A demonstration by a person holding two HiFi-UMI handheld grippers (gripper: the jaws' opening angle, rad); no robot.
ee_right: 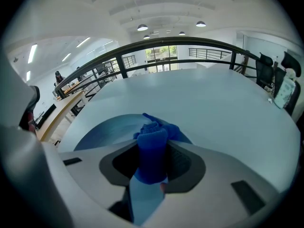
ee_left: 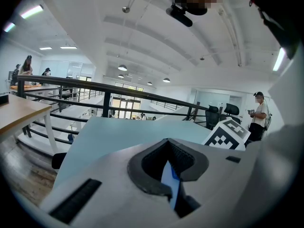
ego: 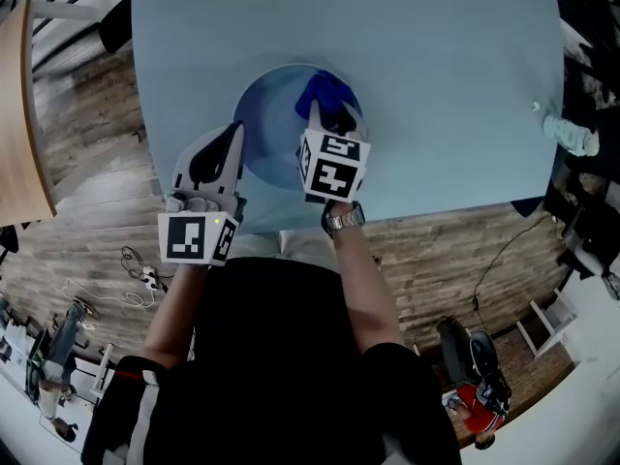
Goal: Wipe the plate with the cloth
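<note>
Right gripper view: right gripper (ee_right: 153,163) clenched on blue cloth (ee_right: 153,144), over plate (ee_right: 107,127). Left gripper (ee_left: 170,177) pinched a thin blue edge, prob. the plate's near-left rim. Plate sat on pale table (ego: 436,85), near person's edge.

The plate (ego: 266,124) looks smooth and faintly glossy; the cloth (ee_right: 152,148) is soft, nubbly fabric (terry-like, with a ribbed pile). The surface (ego: 436,85) is matt and even, the floor (ego: 87,105) beneath it grained wood planks.
</note>
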